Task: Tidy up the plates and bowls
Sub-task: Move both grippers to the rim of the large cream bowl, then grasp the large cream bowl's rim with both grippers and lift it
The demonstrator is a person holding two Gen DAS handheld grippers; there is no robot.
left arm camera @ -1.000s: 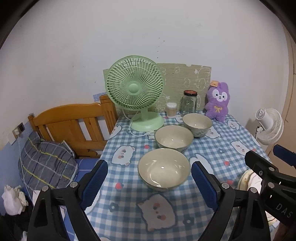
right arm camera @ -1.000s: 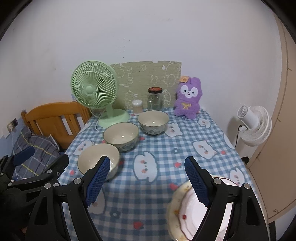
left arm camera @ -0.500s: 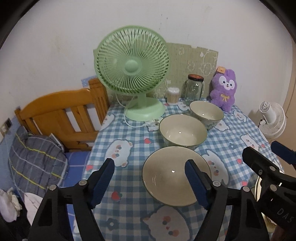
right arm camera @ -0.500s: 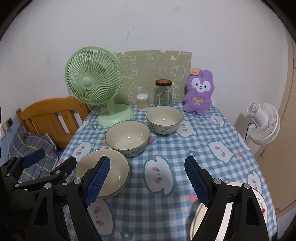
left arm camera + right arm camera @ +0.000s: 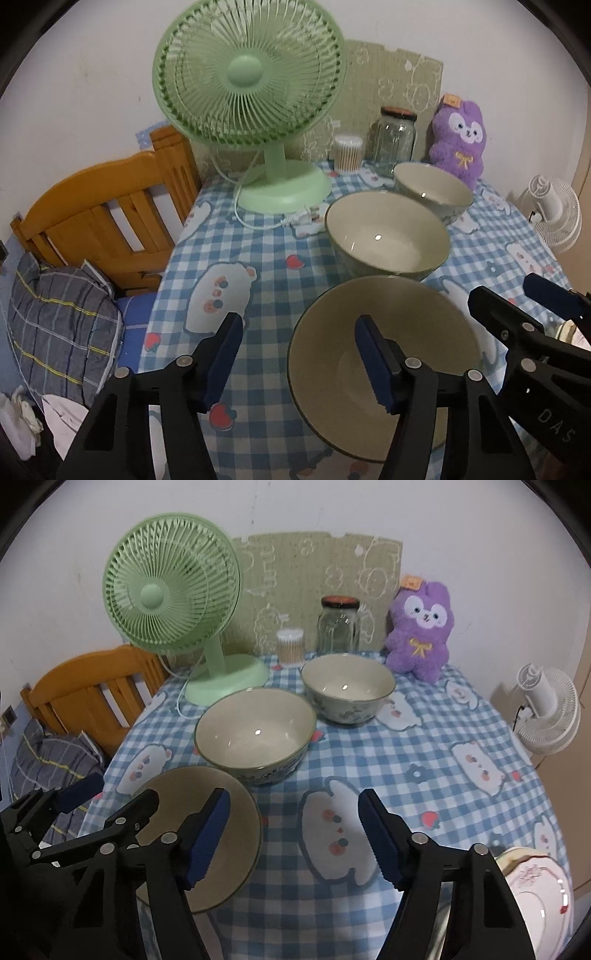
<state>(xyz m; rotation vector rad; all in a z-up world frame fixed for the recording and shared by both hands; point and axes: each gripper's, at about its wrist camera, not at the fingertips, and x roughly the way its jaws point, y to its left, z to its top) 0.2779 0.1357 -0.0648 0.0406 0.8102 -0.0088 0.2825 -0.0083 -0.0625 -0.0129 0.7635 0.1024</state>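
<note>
Tabletop (image 5: 424, 746), checked blue cloth: three bowls stood in a diagonal row, apparently laid out by size for nesting. Near bowl (image 5: 384, 369), widest and shallowest, sat at the front edge; middle bowl (image 5: 388, 236) just behind it; far bowl (image 5: 432, 188) beside the glass jar (image 5: 395, 144). Left gripper (image 5: 299, 354): fingers apart and closing, straddling the near bowl's left rim, one inside and one outside, pads not yet pressing, likely placed for a rim pinch. Right gripper (image 5: 291, 834): fingers apart and closing over bare cloth, nothing between them. Plate (image 5: 535, 890) lay at the front right corner. Green fan (image 5: 173, 602) stood at the back, clear of the crockery.
</note>
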